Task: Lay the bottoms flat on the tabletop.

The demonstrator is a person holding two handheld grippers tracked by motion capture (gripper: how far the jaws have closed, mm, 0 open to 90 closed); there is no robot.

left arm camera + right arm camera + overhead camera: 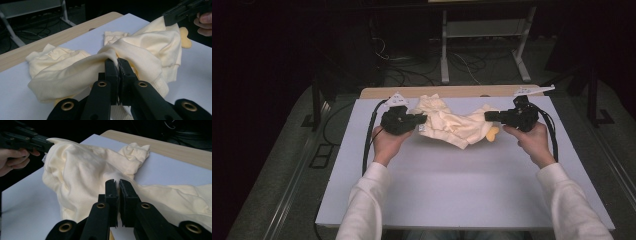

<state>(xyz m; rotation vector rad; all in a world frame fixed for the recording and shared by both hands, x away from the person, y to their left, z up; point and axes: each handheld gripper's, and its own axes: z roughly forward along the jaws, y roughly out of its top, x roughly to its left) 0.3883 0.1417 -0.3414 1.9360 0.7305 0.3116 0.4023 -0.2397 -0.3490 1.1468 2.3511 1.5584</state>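
Observation:
A pale yellow garment hangs stretched between both grippers over the white table. My left gripper pinches its left edge, jaws shut on a fold of the cloth. My right gripper is shut on the garment's right end. In the left gripper view the garment's ribbed hem droops to the right of the jaws, and the other gripper grips the far corner. An orange patch shows under the right end.
A wooden strip runs along the table's far edge. Beyond it stand a white metal frame and loose cables on the dark floor. Black cables trail from both grippers along the table's sides.

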